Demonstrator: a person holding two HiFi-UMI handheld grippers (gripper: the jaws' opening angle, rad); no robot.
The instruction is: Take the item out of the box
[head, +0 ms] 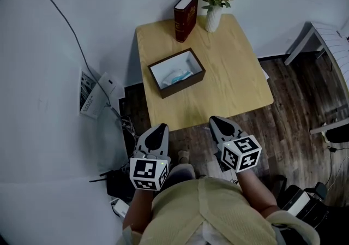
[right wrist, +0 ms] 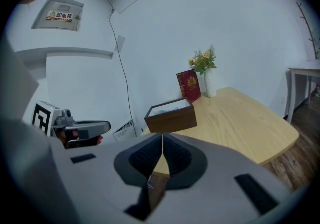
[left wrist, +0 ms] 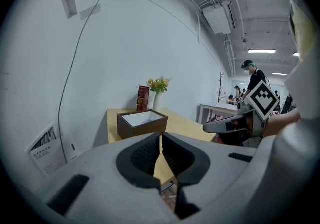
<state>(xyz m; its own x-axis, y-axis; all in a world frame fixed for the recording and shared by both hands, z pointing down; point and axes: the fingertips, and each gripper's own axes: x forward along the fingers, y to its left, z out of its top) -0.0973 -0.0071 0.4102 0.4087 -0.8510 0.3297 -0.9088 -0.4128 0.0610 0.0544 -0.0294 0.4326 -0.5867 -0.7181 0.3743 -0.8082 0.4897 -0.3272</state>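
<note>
A dark brown open box (head: 176,72) with a white lining sits on the left half of the light wooden table (head: 229,75). Inside it lies a white and pale blue item (head: 178,77). Both grippers hover short of the table's near edge, pointing toward it and apart from the box. My left gripper (head: 158,130) has its jaw tips together with nothing between them. My right gripper (head: 221,124) is shut and empty too. The box (left wrist: 142,123) lies ahead of the left gripper (left wrist: 160,135), and the box (right wrist: 171,116) ahead and slightly right of the right gripper (right wrist: 163,135).
A red book (head: 186,16) and a white vase of flowers (head: 214,5) stand at the table's far edge. On the floor to the left are a leaflet and white device (head: 94,94) and cables. A white bench (head: 327,39) is at right.
</note>
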